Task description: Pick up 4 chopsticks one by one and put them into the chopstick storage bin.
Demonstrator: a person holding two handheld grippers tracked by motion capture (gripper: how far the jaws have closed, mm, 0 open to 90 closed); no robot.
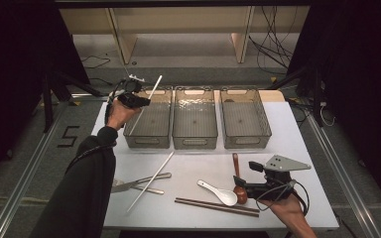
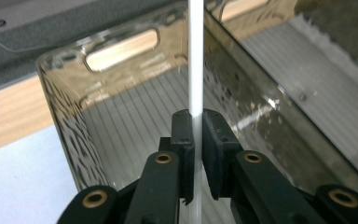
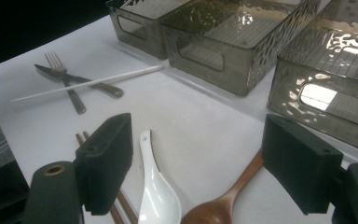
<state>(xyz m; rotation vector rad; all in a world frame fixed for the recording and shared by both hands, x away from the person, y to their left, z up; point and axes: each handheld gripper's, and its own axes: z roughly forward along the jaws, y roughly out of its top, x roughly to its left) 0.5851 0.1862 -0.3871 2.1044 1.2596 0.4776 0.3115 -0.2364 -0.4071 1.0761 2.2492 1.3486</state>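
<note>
High view, left to right: left gripper (image 1: 138, 100) is pinching a white chopstick (image 1: 150, 95) over the leftmost bin (image 1: 148, 140), stick tilting up and away, lower end hanging inside the bin. Left gripper view is showing both pads clamping the shaft, long axis running along the bin's length, so a straight lowering should seat it. Second white chopstick (image 1: 151, 180) is lying on the table (image 1: 297, 134), crossing a knife (image 1: 141, 182). Right gripper (image 1: 243, 184) is hovering spread above a white soup spoon (image 1: 219, 193) and wooden spoon (image 1: 237, 173).
</note>
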